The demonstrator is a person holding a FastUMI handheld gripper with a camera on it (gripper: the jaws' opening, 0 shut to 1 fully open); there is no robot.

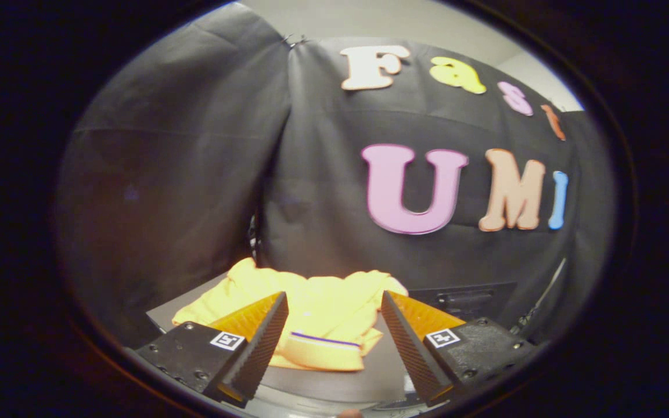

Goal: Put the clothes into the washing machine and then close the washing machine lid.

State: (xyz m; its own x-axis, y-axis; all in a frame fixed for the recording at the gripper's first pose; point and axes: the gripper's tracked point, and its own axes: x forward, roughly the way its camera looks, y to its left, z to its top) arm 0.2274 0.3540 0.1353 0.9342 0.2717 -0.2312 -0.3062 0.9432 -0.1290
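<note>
Ribbed pads on the claw [333,325] are spread wide right now, nothing between them but air. Just ahead of the fingers, a bit lower, sits the yellow garment [311,316] — bunched up on the grey tabletop [363,377], with a folded cuff or collar that has a thin purple stripe nearest the claw. So the step in hand looks like the first pickup.

My take: go down onto the thick bunched middle rather than the loose flat edge, so both fingers bite into several layers and the whole thing lifts instead of trailing. Keep the claw wide until the fabric's properly between the fingers.

Beyond the garment there's a dark panel [462,299] — can't tell if that's the washer.
</note>
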